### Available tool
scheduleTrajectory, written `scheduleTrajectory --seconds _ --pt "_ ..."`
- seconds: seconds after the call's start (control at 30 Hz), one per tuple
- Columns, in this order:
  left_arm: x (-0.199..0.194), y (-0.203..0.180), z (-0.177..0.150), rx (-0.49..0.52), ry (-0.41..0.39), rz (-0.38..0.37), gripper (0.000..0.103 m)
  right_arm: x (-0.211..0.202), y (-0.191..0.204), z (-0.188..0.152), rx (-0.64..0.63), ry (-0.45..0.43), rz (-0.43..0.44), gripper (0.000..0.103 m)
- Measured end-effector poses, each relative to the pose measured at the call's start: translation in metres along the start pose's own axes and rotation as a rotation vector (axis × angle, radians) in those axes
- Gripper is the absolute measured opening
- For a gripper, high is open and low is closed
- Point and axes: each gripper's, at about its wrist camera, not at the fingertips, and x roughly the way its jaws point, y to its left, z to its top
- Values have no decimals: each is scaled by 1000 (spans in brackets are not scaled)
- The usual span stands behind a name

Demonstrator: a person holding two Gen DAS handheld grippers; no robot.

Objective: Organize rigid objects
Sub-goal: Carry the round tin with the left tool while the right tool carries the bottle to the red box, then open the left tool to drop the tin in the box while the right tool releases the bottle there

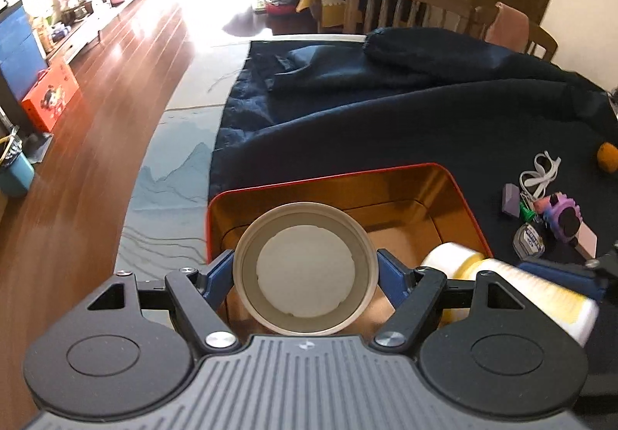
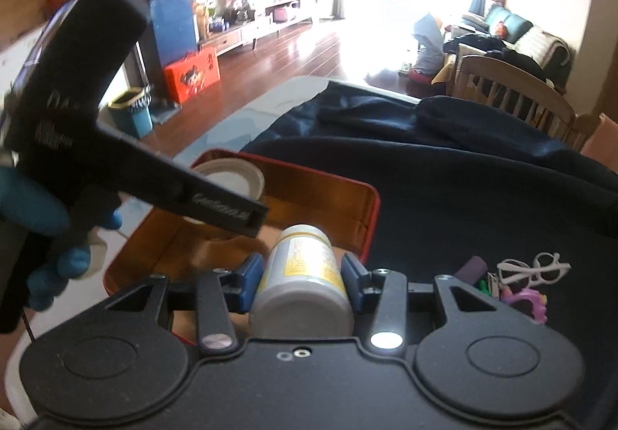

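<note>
A red tin box (image 1: 455, 183) with a gold inside stands open on the dark cloth; it also shows in the right wrist view (image 2: 370, 210). My left gripper (image 1: 305, 271) is shut on a round grey-rimmed container (image 1: 305, 271) with a white inner disc, held over the box's left part. The container shows in the right wrist view (image 2: 231, 175). My right gripper (image 2: 303, 275) is shut on a white and yellow bottle (image 2: 301, 268), held over the box's right part. The bottle shows in the left wrist view (image 1: 502, 283).
Small items lie on the cloth to the right of the box: a white glasses-shaped piece (image 2: 537, 268), a purple toy (image 1: 564, 217), a purple block (image 1: 511, 198), a tape measure (image 1: 529, 241), an orange ball (image 1: 607, 156). Wooden chairs (image 1: 405, 5) stand behind the table. The table's left edge drops to the wood floor (image 1: 96, 144).
</note>
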Motion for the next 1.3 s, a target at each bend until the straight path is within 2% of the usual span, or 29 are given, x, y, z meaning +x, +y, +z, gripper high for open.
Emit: scheduleTrajectory --seconds 0.3,0.5,0.63,0.73,0.93,1.07,1.13,1.3 --pt "22 -3 2 37 43 -21 77 23 16 -5 -77 51 -7 43" --pt "32 5 9 25 48 -19 77 28 22 -3 -126 46 -21 44" --pt "38 4 13 39 58 -19 77 33 25 -12 -144 112 31 43" --pt "41 1 13 59 63 -28 77 37 32 -18 -167 133 20 43" --pt "47 -5 13 91 65 -13 77 33 28 -16 -136 141 37 44" --pt "50 -9 13 108 69 12 77 27 25 -15 -109 131 56 54" --pt "50 -11 12 115 68 28 77 20 26 -16 -104 119 59 55" --pt "45 -5 11 53 58 2 78 1 22 -17 -72 99 61 57"
